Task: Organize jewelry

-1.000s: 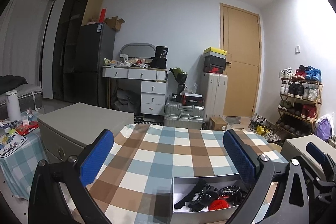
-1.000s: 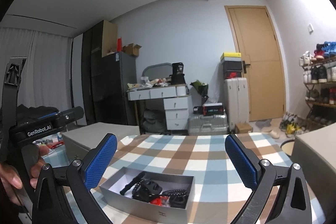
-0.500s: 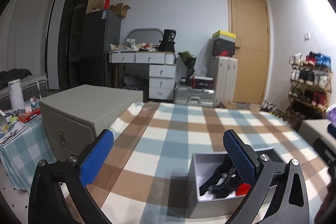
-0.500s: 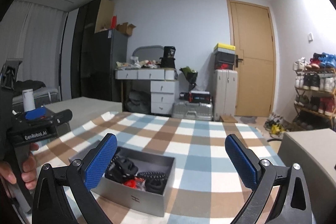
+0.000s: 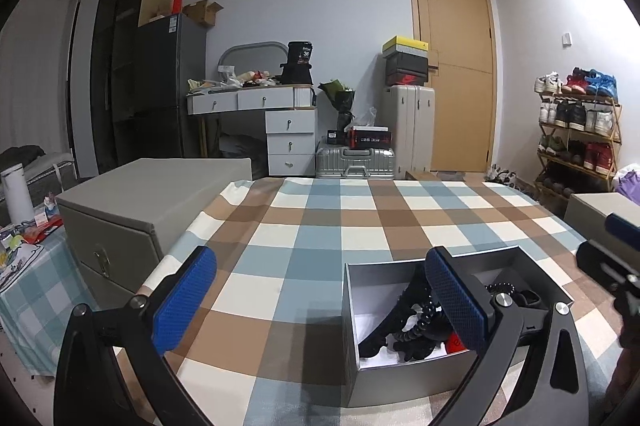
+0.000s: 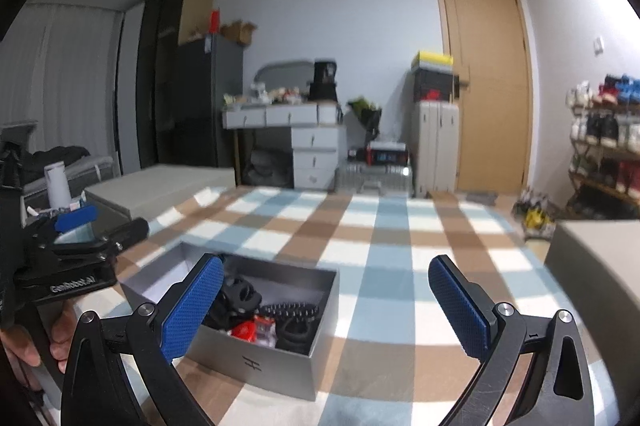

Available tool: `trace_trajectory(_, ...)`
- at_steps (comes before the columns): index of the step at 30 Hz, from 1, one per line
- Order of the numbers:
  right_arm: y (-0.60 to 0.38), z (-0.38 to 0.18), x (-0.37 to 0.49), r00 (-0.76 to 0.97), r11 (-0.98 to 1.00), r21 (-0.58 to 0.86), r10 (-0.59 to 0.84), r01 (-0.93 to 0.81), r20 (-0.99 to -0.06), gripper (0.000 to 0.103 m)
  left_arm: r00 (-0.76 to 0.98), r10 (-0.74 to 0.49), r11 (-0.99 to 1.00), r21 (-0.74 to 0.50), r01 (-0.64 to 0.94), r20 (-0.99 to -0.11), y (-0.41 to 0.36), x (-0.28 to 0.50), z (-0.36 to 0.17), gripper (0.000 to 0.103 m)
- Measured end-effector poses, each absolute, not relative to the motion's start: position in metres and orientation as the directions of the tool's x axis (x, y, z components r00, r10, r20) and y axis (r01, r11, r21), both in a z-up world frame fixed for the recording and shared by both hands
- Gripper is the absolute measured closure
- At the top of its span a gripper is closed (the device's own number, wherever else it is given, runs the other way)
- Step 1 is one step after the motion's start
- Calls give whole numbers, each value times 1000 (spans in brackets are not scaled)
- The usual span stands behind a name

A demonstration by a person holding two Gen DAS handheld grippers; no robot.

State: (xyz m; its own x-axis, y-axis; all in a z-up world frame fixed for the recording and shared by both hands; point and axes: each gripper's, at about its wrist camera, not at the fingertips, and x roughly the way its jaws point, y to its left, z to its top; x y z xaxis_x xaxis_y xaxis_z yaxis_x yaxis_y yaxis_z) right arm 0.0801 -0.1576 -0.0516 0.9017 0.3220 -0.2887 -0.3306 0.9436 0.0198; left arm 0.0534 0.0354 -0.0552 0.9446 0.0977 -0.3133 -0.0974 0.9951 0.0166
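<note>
Left camera: my left gripper (image 5: 320,300) hangs wide open over the checked cloth (image 5: 304,226), its right finger in front of the grey box (image 5: 400,374) of dark jewelry (image 5: 408,330). Right camera, a bit blurred: my right gripper (image 6: 328,306) is spread open too, empty, with the box (image 6: 256,362) low left, behind its left finger.

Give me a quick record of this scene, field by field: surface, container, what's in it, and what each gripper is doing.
surface: checked tablecloth
container: open grey box, no lid on it
contents: tangled black beaded pieces and a red item; exact types unclear
left gripper: open, empty, one finger over the box
right gripper: open, empty, box at its left finger
task state: nothing picked up yet
</note>
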Motion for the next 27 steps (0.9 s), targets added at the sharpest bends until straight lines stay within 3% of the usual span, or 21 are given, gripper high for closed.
trace_trajectory(27, -155, -50, 80, 890, 931, 18, 354, -365, -288, 0, 946, 86, 996, 10, -88, -313, 34, 56, -55, 1)
